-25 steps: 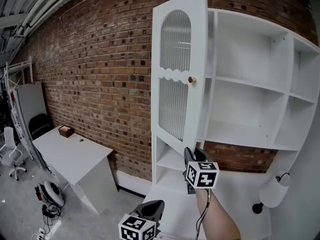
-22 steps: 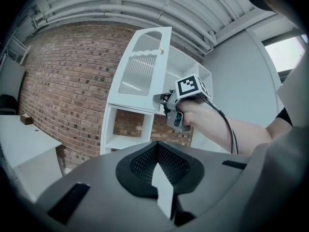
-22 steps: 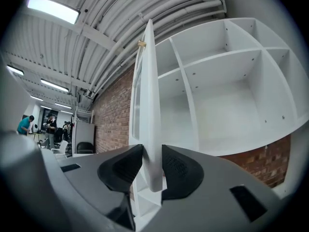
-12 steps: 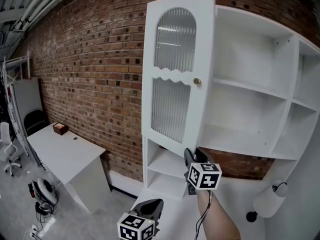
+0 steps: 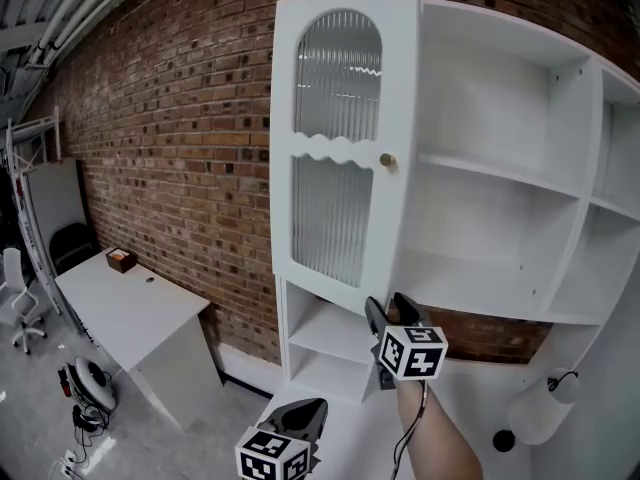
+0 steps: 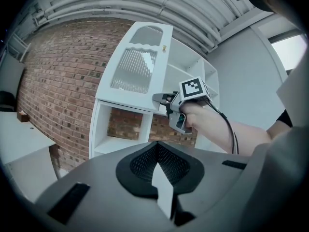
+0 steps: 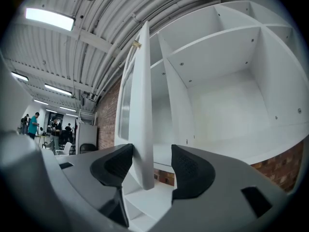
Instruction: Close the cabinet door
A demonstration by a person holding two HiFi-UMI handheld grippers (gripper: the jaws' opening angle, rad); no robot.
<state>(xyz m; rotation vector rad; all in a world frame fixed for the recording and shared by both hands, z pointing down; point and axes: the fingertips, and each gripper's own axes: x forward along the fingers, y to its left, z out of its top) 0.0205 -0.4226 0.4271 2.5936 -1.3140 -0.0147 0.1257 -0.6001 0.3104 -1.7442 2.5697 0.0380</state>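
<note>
My right fingers (image 7: 193,170) are opening around the white glass-panelled cabinet door (image 7: 143,120)'s edge, probably releasing it to swing shut; my left fingers (image 6: 140,163) stay out of it, closed and empty.

At left, a white desk (image 5: 130,313) carries a small brown box (image 5: 121,259) on its far corner; cables (image 5: 88,420) lie on the grey floor (image 5: 35,443) beside it.

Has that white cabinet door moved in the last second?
Yes. The cabinet door has swung toward the shelves, showing more of its face and hiding more of them.
</note>
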